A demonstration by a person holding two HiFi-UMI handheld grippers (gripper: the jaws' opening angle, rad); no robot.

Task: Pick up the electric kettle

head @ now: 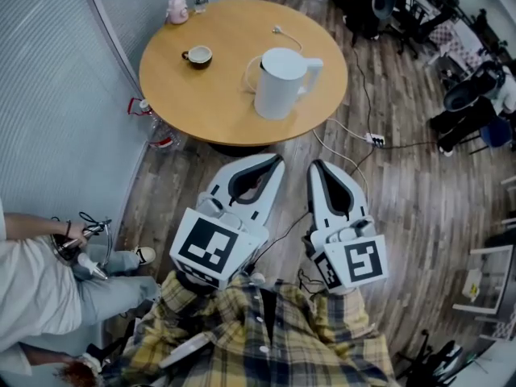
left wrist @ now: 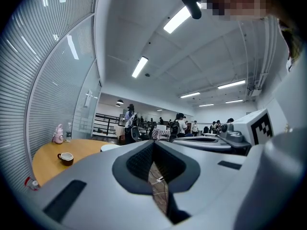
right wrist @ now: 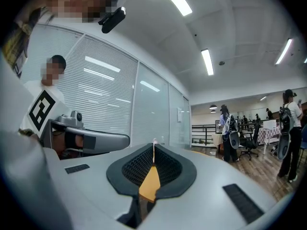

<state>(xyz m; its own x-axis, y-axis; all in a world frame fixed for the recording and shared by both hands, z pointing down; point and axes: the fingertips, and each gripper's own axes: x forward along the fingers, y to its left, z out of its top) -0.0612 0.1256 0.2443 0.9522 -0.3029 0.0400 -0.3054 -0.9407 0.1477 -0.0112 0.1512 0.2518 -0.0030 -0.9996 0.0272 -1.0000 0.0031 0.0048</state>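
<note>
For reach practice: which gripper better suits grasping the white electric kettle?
Probably the left gripper: its tips lie nearer the white electric kettle and point at it; the right gripper sits farther.

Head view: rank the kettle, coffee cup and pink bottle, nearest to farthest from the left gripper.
From the left gripper:
1. Kettle, near right of the table.
2. Coffee cup, left of centre.
3. Pink bottle, far left edge.
</note>
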